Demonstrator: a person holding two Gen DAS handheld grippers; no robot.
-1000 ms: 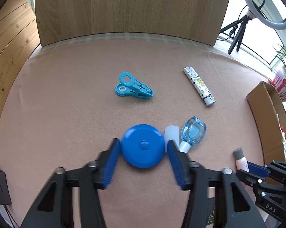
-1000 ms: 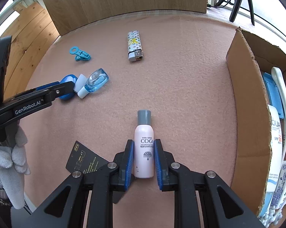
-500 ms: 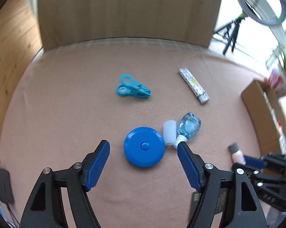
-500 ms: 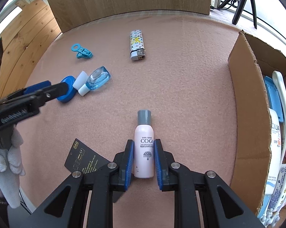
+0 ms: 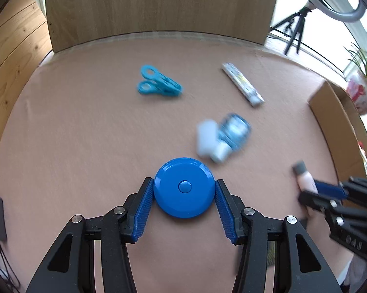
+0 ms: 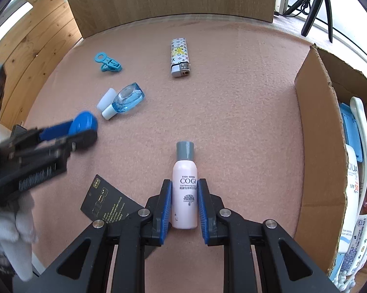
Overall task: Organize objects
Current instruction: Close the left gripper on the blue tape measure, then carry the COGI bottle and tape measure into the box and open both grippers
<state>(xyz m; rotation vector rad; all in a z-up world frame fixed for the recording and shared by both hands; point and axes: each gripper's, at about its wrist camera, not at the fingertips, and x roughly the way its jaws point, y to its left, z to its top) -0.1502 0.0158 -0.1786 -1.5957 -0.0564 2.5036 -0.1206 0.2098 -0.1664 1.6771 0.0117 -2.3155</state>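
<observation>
1. The left gripper (image 5: 184,190) pinches a round, glossy blue disc (image 5: 184,187) with a small raised button at its centre; both ribbed blue pads press its rim. It sits toward the near edge of the tabletop (image 6: 232,102), a surface covered in matte, finely napped pinkish felt.
2. The right gripper (image 6: 185,204) clamps a smooth pale-pink cylindrical bottle (image 6: 185,195) with a grey cap, lying flat near the same near edge, cap pointing away.
3. A clear blue teardrop-shaped bottle (image 6: 127,100) with a white cap lies just beyond the disc, beside a loose white cap (image 6: 106,99).
4. A turquoise plastic clip (image 6: 107,64) and a patterned rectangular lighter (image 6: 180,57) with a metal top lie toward the far edge.
5. A corrugated cardboard box (image 6: 315,134) stands at the right edge, holding tubes and packets.
6. A black printed card (image 6: 107,206) lies at the near edge, partly under the right gripper.
</observation>
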